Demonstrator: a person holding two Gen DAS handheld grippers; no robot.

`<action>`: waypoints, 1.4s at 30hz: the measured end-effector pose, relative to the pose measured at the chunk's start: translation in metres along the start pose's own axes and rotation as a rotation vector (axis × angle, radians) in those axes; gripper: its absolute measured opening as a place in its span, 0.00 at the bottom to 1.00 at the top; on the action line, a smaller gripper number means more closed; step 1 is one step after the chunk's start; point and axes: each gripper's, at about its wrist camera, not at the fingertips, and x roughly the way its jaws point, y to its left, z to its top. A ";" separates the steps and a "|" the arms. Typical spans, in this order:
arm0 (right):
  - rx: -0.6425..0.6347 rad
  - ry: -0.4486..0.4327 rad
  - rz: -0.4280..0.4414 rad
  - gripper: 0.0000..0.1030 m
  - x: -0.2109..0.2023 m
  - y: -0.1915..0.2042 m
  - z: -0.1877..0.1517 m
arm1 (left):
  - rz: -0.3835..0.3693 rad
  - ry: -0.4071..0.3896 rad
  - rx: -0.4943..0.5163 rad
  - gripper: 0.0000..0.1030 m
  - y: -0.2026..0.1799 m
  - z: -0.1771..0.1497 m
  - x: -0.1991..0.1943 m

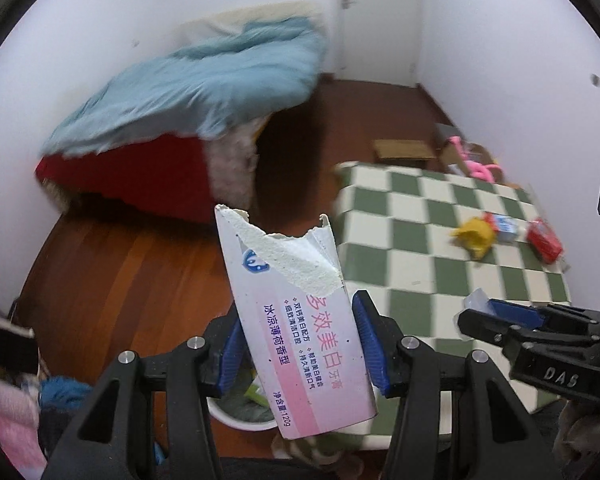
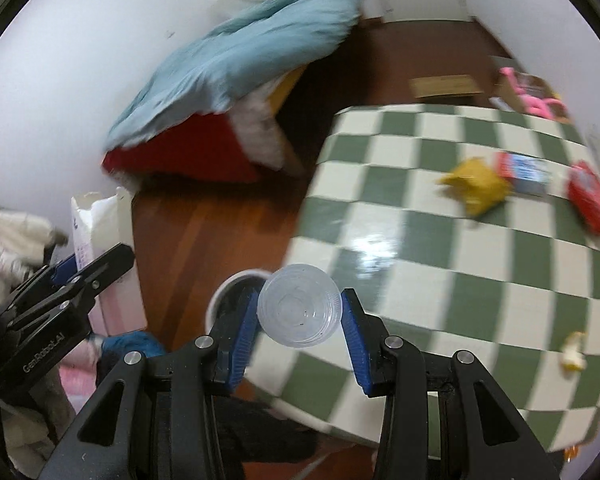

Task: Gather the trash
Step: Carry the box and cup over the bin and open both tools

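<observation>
While we count, trash in hand: two pieces
Left gripper (image 1: 300,344): clamped on one torn white-and-pink cardboard toothpaste box (image 1: 296,320)
Right gripper (image 2: 300,330): clamped on one clear round plastic cup (image 2: 300,310)
Green-and-cream checkered table (image 2: 440,280): we see one yellow wrapper (image 2: 478,190); one red packet (image 2: 590,198); one blue-and-red box (image 2: 524,172)
White round bin (image 2: 220,300): beneath both grippers beside the table; dark contents, unclear

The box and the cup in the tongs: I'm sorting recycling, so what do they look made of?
Box: paperboard with a glossy print; its torn top shows rough white fibre. Cup: likely thin clear plastic; moulded rings show through its see-through base.
</observation>
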 end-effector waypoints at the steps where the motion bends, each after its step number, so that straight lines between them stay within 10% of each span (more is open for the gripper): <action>1: -0.012 0.015 0.004 0.43 0.012 0.010 0.000 | 0.003 0.016 -0.027 0.46 0.015 -0.003 0.009; 15: -0.080 0.370 0.003 0.43 0.233 0.078 0.005 | -0.115 0.328 -0.308 0.52 0.132 -0.067 0.142; 18: -0.098 0.434 -0.027 0.43 0.269 0.082 0.004 | -0.093 0.357 -0.360 0.86 0.149 -0.078 0.158; 22: -0.117 0.498 -0.071 0.46 0.299 0.084 0.000 | -0.037 0.382 -0.413 0.91 0.167 -0.091 0.164; 25: -0.111 0.523 -0.078 0.73 0.308 0.082 -0.002 | 0.033 0.387 -0.421 0.94 0.177 -0.099 0.161; 31: -0.172 0.540 -0.134 0.94 0.306 0.092 -0.010 | 0.173 0.362 -0.408 0.94 0.187 -0.110 0.141; 42: -0.246 0.473 -0.211 0.97 0.249 0.101 -0.025 | 0.221 0.341 -0.394 0.94 0.176 -0.115 0.103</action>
